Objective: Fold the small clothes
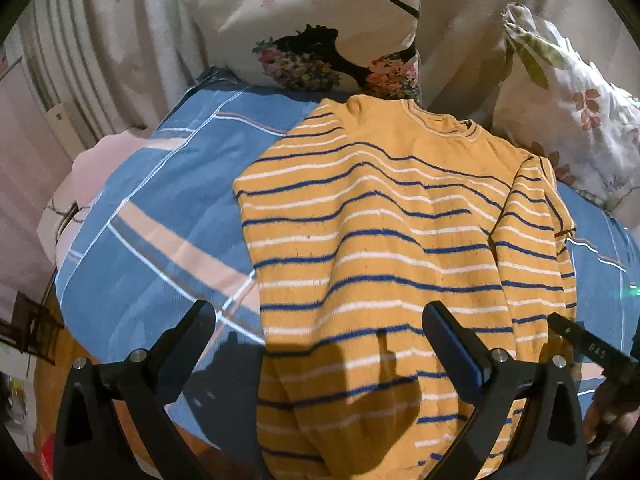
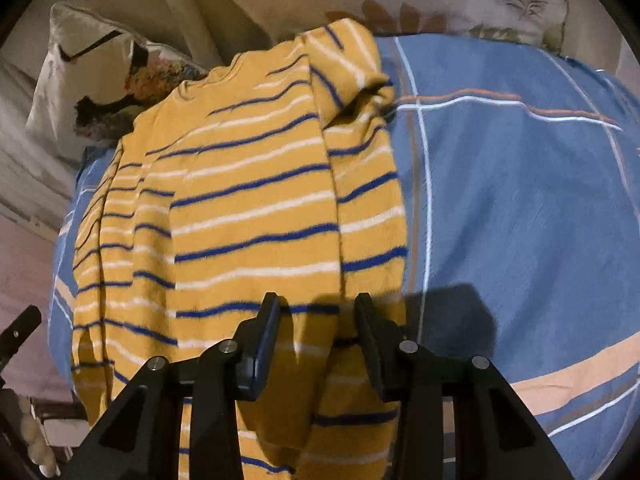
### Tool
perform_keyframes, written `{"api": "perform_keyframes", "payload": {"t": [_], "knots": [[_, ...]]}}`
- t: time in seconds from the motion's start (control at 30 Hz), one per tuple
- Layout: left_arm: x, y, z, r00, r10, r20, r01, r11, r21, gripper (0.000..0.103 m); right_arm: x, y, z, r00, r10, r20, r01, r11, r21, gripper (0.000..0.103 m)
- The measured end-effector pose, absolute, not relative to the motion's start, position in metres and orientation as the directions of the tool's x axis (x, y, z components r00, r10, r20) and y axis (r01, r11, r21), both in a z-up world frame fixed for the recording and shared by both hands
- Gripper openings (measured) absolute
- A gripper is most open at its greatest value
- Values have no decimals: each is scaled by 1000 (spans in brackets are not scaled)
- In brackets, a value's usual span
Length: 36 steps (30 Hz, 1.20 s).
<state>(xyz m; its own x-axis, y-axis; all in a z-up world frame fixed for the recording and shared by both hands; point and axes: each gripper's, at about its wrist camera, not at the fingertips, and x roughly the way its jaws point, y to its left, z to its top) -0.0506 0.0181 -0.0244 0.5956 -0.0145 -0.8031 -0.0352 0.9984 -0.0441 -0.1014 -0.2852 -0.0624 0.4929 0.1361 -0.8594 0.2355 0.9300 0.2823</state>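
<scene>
A yellow sweater (image 1: 392, 240) with blue and white stripes lies on the blue plaid bed cover (image 1: 160, 208), collar toward the pillows, both sleeves folded in over the body. My left gripper (image 1: 320, 320) is open wide above the sweater's lower left part and holds nothing. In the right wrist view the sweater (image 2: 248, 208) fills the left half, with a sleeve folded along its right side. My right gripper (image 2: 316, 308) hovers half open over the lower hem area, with a ridge of cloth between its fingers; no grip on it shows.
Two floral pillows (image 1: 312, 28) (image 1: 568, 108) lean against the curtain at the bed's far end. The bed cover (image 2: 520, 200) stretches to the right of the sweater. The right gripper's tip (image 1: 588, 344) shows at the left view's right edge.
</scene>
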Motion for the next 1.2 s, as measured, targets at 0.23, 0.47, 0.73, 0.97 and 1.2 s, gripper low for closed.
{"api": "perform_keyframes", "payload": {"t": [0.23,0.47,0.73,0.97,1.2], "knots": [[-57,13,-25,592,-12,-806,-70,995,-66,103,-96,-279,-55,499,214,-840,138,937,320,7],[-50,34,-13,625,10,-781,-132,987,-93,103,-133,-379,-8,582,-60,-811,374,906,201,6],[-43,90,-15,615,91,-783,-258,962,-90,103,-181,-490,-1,441,-362,-821,701,710,63,11],[-51,83,-41,555,3,-832,-189,974,-123,103,-168,-433,12,570,-271,-776,593,790,159,21],[-57,17,-73,495,-83,-865,15,996,-87,55,-137,-357,0,593,-141,-793,409,901,146,22]]}}
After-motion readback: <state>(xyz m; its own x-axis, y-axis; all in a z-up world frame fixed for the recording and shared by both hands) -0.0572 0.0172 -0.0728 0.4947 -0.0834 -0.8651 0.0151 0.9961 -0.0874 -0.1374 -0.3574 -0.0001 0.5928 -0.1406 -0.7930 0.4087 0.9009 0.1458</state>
